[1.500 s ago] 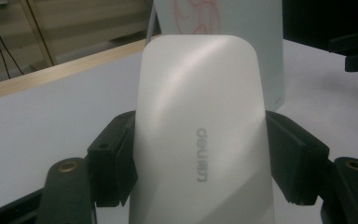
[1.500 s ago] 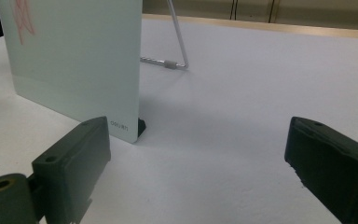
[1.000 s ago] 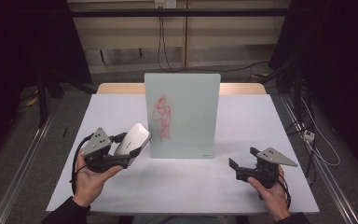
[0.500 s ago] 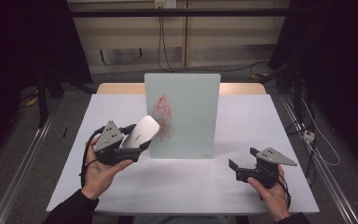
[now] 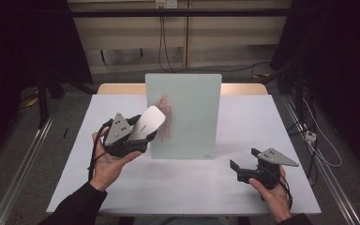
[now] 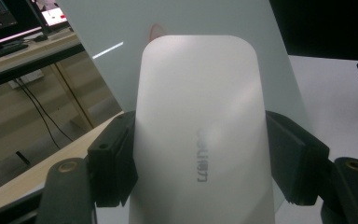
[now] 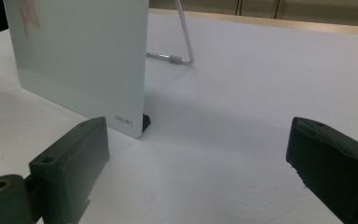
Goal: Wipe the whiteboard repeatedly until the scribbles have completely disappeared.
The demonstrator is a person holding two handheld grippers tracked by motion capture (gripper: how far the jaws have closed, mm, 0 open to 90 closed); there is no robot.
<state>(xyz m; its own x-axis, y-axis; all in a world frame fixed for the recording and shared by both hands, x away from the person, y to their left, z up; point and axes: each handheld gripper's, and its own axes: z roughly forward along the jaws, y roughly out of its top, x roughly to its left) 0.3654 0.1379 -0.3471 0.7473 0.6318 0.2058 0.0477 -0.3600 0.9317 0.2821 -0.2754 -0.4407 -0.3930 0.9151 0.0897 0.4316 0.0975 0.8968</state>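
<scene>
Eraser raised toward the red marks on the glass board.
Left gripper [image 5: 138,136] clamps whiteboard eraser [image 5: 146,123] near glass board [image 5: 187,93]; red scribble [image 5: 168,115] unwiped; right gripper [image 5: 243,171] apart, idle on surface [image 5: 262,117].

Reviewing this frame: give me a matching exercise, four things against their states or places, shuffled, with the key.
Things:
1. eraser
2. board
3. left tool
4. right tool

States:
A. open, holding nothing, low over the table
B. stands upright on a wire stand, red scribbles on it
C. shut on a white thing
D. white, clamped between two black jaws, raised toward the scribbles

Pairs: 1-D, 2-B, 3-C, 4-A
</scene>
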